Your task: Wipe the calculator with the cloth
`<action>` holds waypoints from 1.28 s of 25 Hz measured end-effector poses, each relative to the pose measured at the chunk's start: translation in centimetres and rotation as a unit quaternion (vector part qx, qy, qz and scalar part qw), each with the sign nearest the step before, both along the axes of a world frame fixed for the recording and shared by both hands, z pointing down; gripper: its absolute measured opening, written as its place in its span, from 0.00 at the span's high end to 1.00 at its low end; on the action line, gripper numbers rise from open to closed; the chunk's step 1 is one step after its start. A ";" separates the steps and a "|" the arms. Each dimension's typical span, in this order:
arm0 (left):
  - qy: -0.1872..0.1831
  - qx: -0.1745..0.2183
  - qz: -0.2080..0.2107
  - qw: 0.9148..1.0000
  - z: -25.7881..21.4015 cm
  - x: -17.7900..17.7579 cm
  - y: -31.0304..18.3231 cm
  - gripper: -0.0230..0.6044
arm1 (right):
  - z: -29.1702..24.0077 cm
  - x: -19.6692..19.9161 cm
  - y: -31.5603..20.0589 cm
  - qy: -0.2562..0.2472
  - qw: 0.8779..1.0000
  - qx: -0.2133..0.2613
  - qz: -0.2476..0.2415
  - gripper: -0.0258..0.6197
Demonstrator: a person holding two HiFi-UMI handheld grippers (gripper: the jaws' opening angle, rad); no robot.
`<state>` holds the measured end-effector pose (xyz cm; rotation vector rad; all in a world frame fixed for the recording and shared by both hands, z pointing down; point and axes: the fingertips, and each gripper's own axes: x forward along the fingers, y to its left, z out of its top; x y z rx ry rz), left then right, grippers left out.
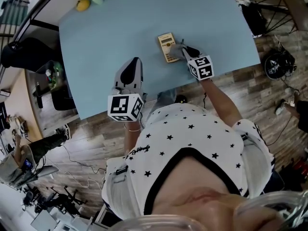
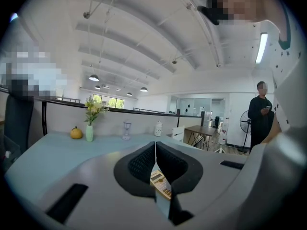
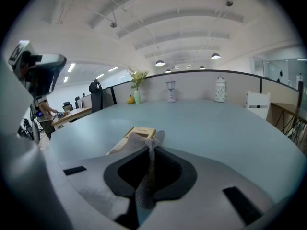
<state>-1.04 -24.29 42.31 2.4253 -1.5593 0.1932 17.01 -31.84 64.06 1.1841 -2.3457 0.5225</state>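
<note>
Head view is showing me the calculator [image 1: 166, 46] lying flat on the blue table [image 1: 106, 42], just above the centre of the frame and not far from the table's near edge, with its long side running roughly up the picture. I am holding the right gripper [image 1: 185, 51] at the calculator's right edge. In the right gripper view its jaws are pressing together on the cloth [image 3: 145, 176], a grey mesh strip that is running up between the pads and bunching at the tips, where it appears to be resting on the calculator's near end. The left gripper [image 2: 155, 150] is waiting at the lower left of the calculator, near it but not touching, with its jaws closed against each other and nothing between them. I am only glimpsing the calculator through the slot beneath its pads. As I judge it, the wipe is just getting under way. Doing it well is coming down to putting the wad of cloth, not the hard jaw tips, on the keys and screen. I am planning on tilting the right gripper so the cloth is trailing beneath it, pressing lightly, and drawing along the calculator's length in overlapping passes. The calculator is looking light and the table smooth, so it is likely to slide under the drag. Bringing the left gripper in to pin a corner would be helping there.
</note>
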 end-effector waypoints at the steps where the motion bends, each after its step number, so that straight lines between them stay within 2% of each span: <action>1: -0.002 0.000 -0.001 1.000 0.1 -0.2 0.0 0.91 | -1.0 0.2 -0.3 -0.011 1.000 0.009 0.007 0.91; 6: -0.010 0.007 -0.003 1.000 -0.2 -0.1 0.0 0.91 | -7.3 1.2 -0.5 -0.072 0.995 0.066 0.029 0.91; 9: -0.016 0.010 0.001 1.000 -0.3 0.9 0.3 0.91 | -10.2 2.2 0.3 -0.093 0.992 0.083 0.034 0.91; 15: -0.018 0.014 0.005 1.000 -0.5 2.6 1.7 0.91 | -14.9 2.9 3.2 -0.122 0.985 0.120 0.009 0.91; 25: -0.022 0.005 -0.005 1.000 0.2 2.7 5.0 0.91 | -18.5 2.2 7.0 -0.152 0.976 0.155 -0.015 0.91; 32: -0.022 0.007 -0.011 1.000 0.1 2.5 5.9 0.91 | -19.3 1.9 7.8 -0.144 0.974 0.174 -0.023 0.92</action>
